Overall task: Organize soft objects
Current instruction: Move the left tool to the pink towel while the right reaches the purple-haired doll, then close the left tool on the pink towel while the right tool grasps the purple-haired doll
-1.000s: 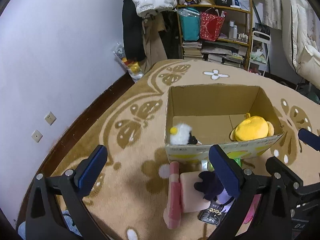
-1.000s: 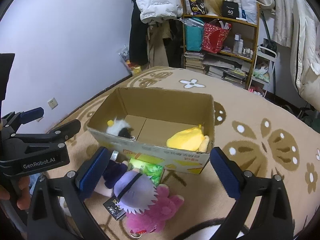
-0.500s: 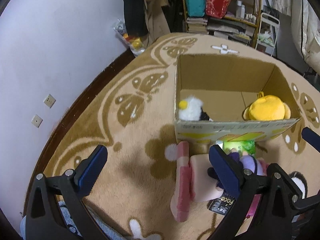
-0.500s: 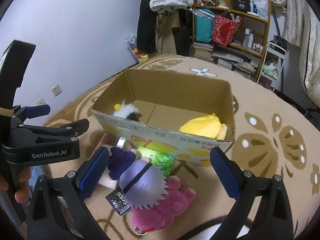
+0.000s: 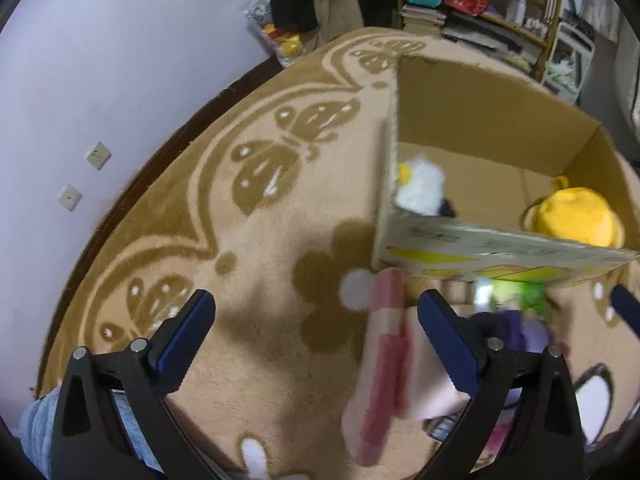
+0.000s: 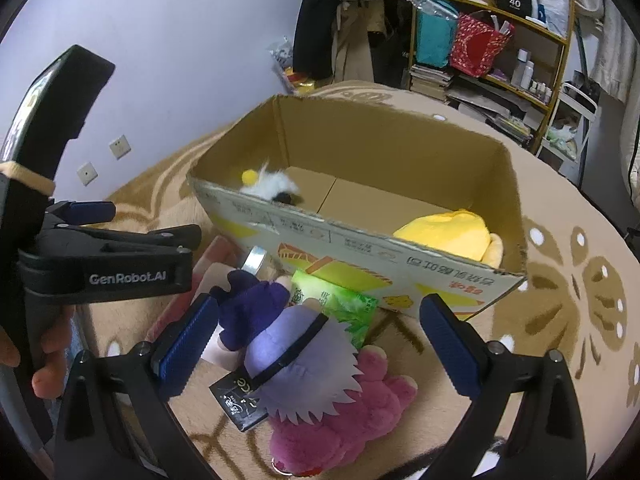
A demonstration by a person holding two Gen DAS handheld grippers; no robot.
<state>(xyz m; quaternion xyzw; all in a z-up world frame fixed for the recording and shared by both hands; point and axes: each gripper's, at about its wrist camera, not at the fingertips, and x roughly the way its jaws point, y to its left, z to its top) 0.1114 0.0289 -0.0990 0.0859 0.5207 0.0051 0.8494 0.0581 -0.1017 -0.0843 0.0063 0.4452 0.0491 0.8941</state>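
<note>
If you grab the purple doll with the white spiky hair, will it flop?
Probably. The purple doll looks plush, so its limbs may droop. It seems light. Its black tag may dangle. It lies on the pink plush, which might shift.

The left wrist camera looks steeply down from close above the tan flower-patterned carpet [image 5: 256,216], facing the near-left corner of the open brown cardboard box [image 5: 480,240]. The right wrist camera sits lower and further right, looking forward across the same box [image 6: 360,240] toward the cluttered wooden shelf [image 6: 500,52]. Both views share the box interior and the toys before it.
</note>
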